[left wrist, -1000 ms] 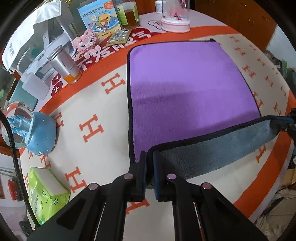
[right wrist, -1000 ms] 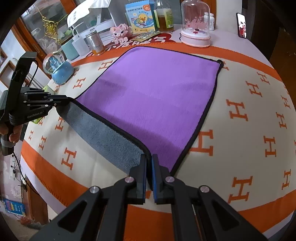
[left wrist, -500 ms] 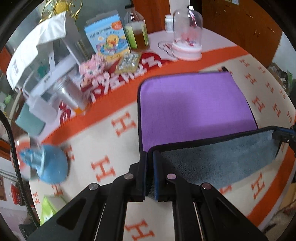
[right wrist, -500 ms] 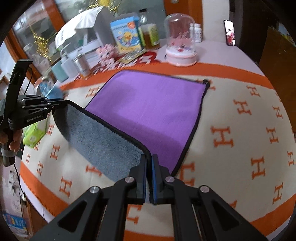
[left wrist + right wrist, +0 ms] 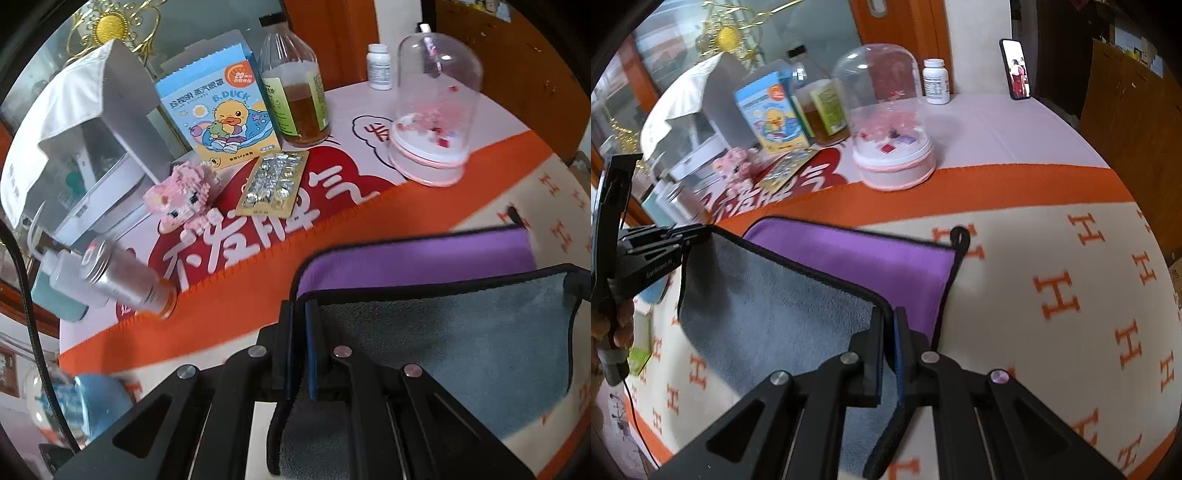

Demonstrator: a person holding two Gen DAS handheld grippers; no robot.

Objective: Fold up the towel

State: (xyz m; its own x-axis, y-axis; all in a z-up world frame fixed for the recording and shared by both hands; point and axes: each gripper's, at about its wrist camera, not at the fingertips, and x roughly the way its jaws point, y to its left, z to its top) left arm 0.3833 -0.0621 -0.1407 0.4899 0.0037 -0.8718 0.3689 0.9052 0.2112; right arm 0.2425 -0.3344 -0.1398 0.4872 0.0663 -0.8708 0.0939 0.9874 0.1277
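Towel (image 5: 783, 295) sits in the lower middle of both views, purple face up, grey underside showing where the near edge is lifted off the tablecloth (image 5: 1052, 236). Purple strip (image 5: 413, 258) stays flat on the cloth above the raised grey flap (image 5: 461, 339) (black trim all round). Small hanging loop (image 5: 960, 236) at the far corner, centre-right of the right wrist view.

Left gripper (image 5: 300, 347), bottom centre of its own view, jaws pressed together on the towel's black-trimmed corner. Same gripper also visible at the left edge of the right wrist view (image 5: 698, 230), pinching the other lifted corner there, a hand (image 5: 617, 325) below it on the handle.

Right gripper (image 5: 889, 347), bottom centre of its view, jaws pinched on the near towel corner, fabric hanging down between them. In the left wrist view its tip only just peeks in at the right edge, holding the flap.

Upper half of both frames is clutter: glass dome (image 5: 436, 110) on a pink base, amber bottle (image 5: 295, 96), duck box (image 5: 218, 107), blister pack (image 5: 273, 182), pink block figure (image 5: 181, 195), white pill bottle (image 5: 936, 81), phone (image 5: 1015, 68) propped upper right. Silver can (image 5: 125, 280) lying tilted at left (blurred).
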